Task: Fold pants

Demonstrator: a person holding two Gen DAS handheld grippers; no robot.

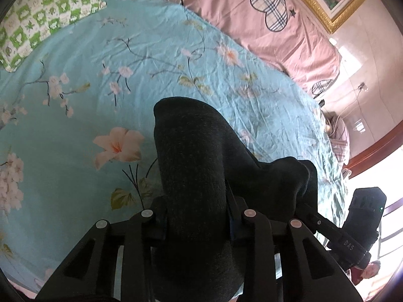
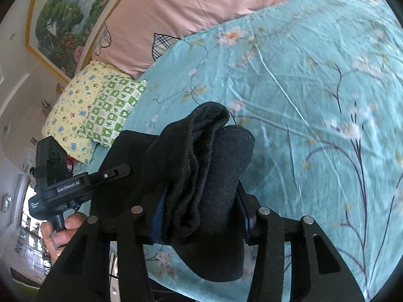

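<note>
Dark charcoal pants are bunched and lifted above the turquoise floral bedsheet. My left gripper is shut on a thick fold of them, and the cloth fills the gap between its fingers. To its right, the right gripper's black housing reaches into the same cloth. In the right wrist view my right gripper is shut on a gathered wad of the pants, with several layers pinched between its blue-edged pads. The left gripper's housing shows at the left, held by a hand.
A pink quilt with plaid hearts lies along the far side of the bed. A green checked pillow sits at the far left corner, seen with a yellow one in the right wrist view. A gold-framed painting hangs on the wall.
</note>
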